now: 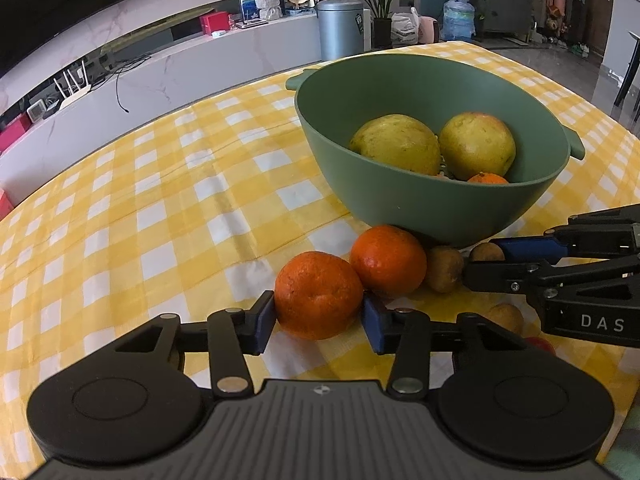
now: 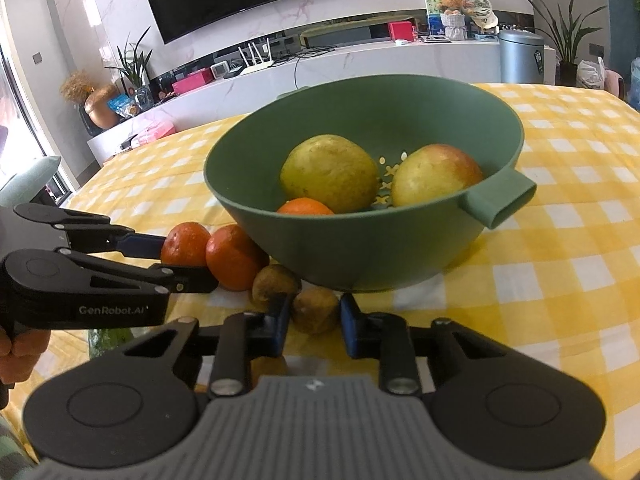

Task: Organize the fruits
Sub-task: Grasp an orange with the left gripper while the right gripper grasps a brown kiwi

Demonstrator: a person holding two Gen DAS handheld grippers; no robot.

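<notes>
The worktop (image 1: 140,208), covered in a yellow-and-white checked cloth, spreads out ahead of both hand-held grippers. Beyond their fingertips stands a green colander bowl (image 2: 360,248) with a spout-like handle on its right side; inside it lie a large yellow-green fruit (image 2: 330,172), a yellow apple with a red blush (image 2: 436,174) beside it, and a small orange (image 2: 305,207) partly hidden by the near rim. The left hand-held gripper (image 1: 318,314) is closed on a tangerine (image 1: 318,300), its blue pads (image 1: 264,316) pressing both flanks of the fruit, which rests on the cloth. Just beyond and to the right of that fruit, touching it, sits a second tangerine (image 1: 388,260), close against the foot of the bowl. The right hand-held gripper (image 2: 314,322) is closed on a small brown round fruit (image 2: 314,310), one blue pad on each side. Just ahead and to the left of its fingertips lies another brown fruit (image 2: 276,284), next to the second tangerine. In the left wrist view, one more brown fruit (image 1: 506,316) shows under the right hand-held gripper's body.
</notes>
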